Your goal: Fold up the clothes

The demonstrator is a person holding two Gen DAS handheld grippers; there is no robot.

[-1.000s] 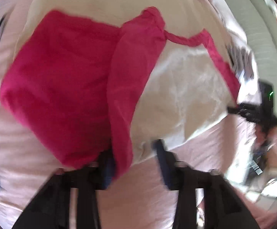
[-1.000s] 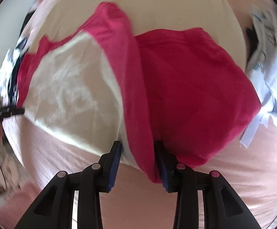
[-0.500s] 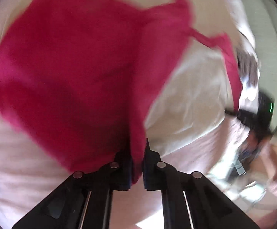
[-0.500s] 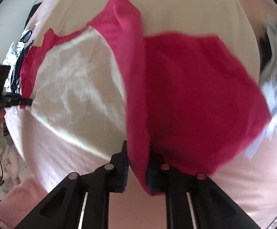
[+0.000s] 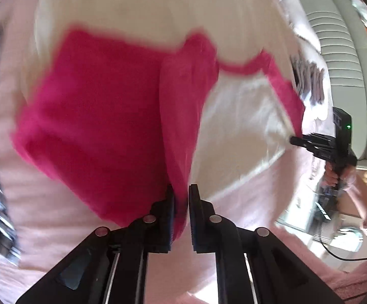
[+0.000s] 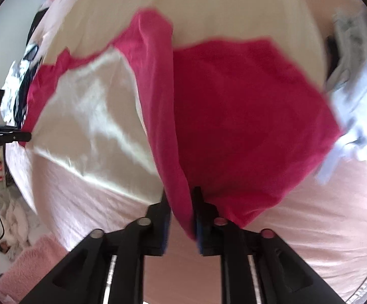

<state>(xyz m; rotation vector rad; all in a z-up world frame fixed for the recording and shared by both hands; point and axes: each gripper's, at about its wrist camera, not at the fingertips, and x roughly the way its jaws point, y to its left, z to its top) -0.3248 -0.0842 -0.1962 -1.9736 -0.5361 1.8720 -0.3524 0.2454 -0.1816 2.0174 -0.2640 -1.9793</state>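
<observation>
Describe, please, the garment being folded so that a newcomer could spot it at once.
On the pale pink bed sheet lies a cream cloth, and the pink garment is spread over it. It is the only vivid magenta thing there, unlike the grey-white clothes beside it.

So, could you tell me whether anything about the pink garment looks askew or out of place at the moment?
The pink garment is lopsided: one half lies flat on the cream sheet, the other is pulled into a thin band around a bare patch. The left gripper and right gripper both have its edge between opening jaws.
</observation>
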